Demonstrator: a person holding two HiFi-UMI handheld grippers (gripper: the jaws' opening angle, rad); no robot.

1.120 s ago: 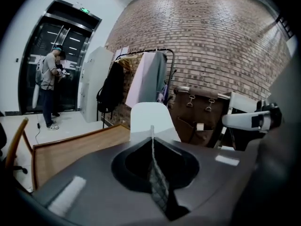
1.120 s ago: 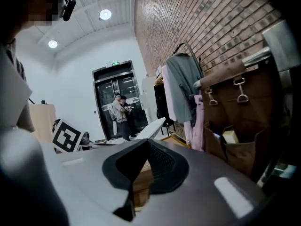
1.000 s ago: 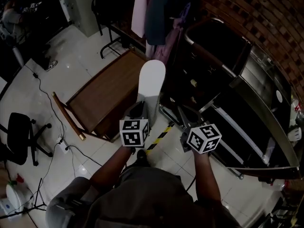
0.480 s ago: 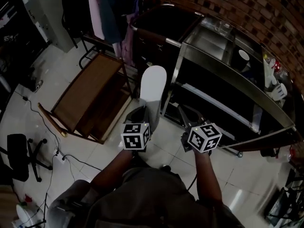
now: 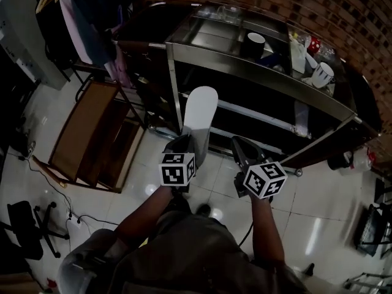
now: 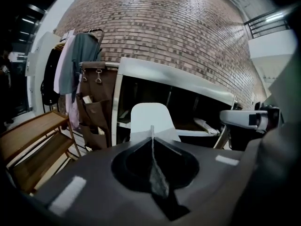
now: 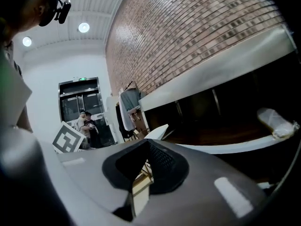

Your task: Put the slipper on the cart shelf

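Note:
A white slipper (image 5: 199,112) sticks out forward from my left gripper (image 5: 184,144), its pale sole facing up. The left gripper view shows the jaws shut on the slipper's (image 6: 149,119) thin rear edge. The slipper's toe points at the metal cart (image 5: 257,72), level with its lower shelf rail (image 5: 245,112). Beside it on the right, my right gripper (image 5: 240,147) holds nothing, and its jaws are together with only a slit between them. The right gripper view shows the slipper's tip (image 7: 157,131) and the cart's shelf edge (image 7: 221,147).
A dark mug (image 5: 255,41) and a white mug (image 5: 323,73) stand on the cart's top. A wooden rack (image 5: 86,133) stands on the floor at the left, under hanging clothes (image 5: 92,23). An office chair (image 5: 24,222) and cables are at the lower left. People (image 7: 87,121) stand far off.
The view has swung from the wooden rack to the cart, which now stands straight ahead and closer. The slipper stays in the left gripper. Both grippers keep their places before me.

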